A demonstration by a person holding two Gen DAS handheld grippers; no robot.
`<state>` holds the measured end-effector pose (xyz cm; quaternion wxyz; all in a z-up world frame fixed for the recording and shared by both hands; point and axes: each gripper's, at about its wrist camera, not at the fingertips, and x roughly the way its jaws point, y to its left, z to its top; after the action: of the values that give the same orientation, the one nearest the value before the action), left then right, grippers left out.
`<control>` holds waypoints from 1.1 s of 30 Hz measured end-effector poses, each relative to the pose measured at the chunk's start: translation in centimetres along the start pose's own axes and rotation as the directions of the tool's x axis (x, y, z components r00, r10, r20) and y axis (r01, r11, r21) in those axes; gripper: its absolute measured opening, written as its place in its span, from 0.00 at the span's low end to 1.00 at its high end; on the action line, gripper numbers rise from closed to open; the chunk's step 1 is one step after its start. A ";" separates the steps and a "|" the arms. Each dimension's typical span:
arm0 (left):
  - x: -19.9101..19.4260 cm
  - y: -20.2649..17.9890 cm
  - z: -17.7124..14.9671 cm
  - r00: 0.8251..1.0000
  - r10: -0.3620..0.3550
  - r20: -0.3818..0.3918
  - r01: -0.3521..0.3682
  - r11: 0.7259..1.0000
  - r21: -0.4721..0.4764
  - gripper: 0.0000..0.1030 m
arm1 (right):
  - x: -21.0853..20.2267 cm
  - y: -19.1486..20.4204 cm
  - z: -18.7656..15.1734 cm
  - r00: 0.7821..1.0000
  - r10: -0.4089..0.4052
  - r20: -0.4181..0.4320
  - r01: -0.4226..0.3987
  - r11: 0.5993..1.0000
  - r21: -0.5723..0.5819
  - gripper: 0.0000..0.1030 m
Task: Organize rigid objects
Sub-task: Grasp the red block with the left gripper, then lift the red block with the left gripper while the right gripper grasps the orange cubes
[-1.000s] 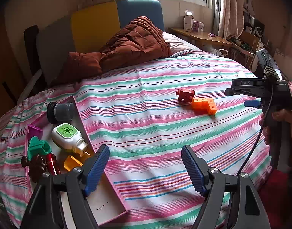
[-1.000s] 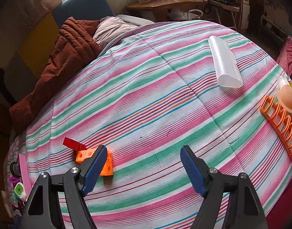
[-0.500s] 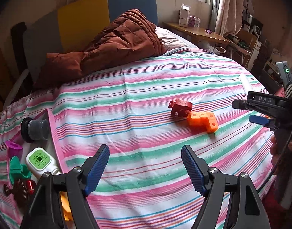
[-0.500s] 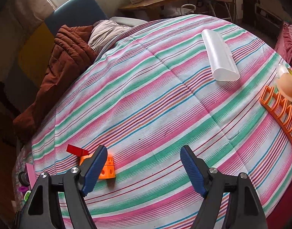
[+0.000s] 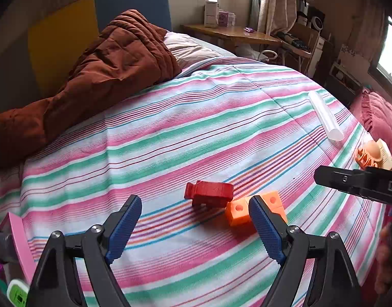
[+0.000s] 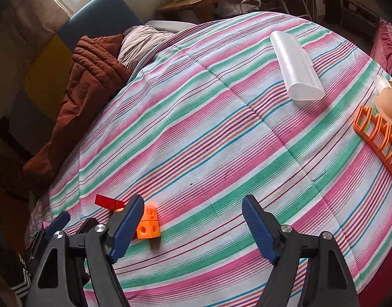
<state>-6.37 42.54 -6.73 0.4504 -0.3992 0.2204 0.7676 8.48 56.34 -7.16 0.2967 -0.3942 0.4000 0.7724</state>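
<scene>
While left tongs (image 5: pixel 193 227) are opening, empty, nr red block (image 5: pixel 209 194) & orange cube block (image 5: pixel 254 211), risking nudging both; right tongs (image 6: pixel 192 226) are gaping, empty.

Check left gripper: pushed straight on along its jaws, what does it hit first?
Probably the red block, dead ahead of the left gripper, whose empty jaws are opening. The orange cube block touches it, nearer the right-hand jaw. Depth is unclear; it might meet the striped bedspread first.

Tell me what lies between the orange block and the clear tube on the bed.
Only bare striped bedspread. The right wrist view shows the whole stretch from the orange block to the clear tube.
</scene>
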 end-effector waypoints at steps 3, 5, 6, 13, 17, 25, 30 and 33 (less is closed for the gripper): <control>2.0 0.1 0.8 1.000 -0.018 -0.022 0.018 1.000 0.000 0.83 | 0.0 0.1 0.1 1.000 0.000 0.002 0.000 1.000 -0.002 0.78; 3.1 0.3 1.1 0.999 -0.035 -0.031 0.034 0.999 -0.011 0.82 | 0.1 0.1 0.1 1.000 0.001 0.001 -0.001 1.000 -0.006 0.78; 3.7 0.4 1.2 0.998 -0.053 -0.039 0.053 0.998 -0.021 0.78 | 0.1 0.1 0.1 1.000 -0.001 0.001 0.001 1.000 -0.005 0.78; 4.3 0.4 0.0 0.994 -0.104 -0.034 0.104 0.994 -0.023 0.46 | 0.4 0.1 0.2 1.000 -0.012 -0.004 0.012 1.000 -0.016 0.78; 3.4 0.9 -1.2 0.997 -0.064 -0.033 0.062 0.997 -0.049 0.46 | 0.4 0.3 0.1 1.000 -0.014 -0.002 0.014 1.000 -0.028 0.78; -0.3 2.1 -5.8 0.999 0.028 -0.036 -0.032 0.993 -0.114 0.46 | 0.9 0.9 -0.2 1.000 -0.012 -0.018 0.010 0.998 -0.069 0.78; -3.3 1.1 -8.7 0.999 0.035 -0.014 -0.036 0.994 -0.102 0.46 | 1.2 1.4 -0.5 0.999 -0.025 -0.025 0.022 0.994 -0.105 0.78; -5.0 0.3 -10.5 0.999 0.036 -0.003 -0.036 0.995 -0.090 0.46 | 1.2 1.7 -0.6 0.999 -0.034 -0.013 0.032 0.992 -0.123 0.78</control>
<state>-0.94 32.49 -8.79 0.4180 -0.4158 0.1930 0.7843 6.78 55.17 -7.75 0.2814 -0.4242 0.3475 0.7875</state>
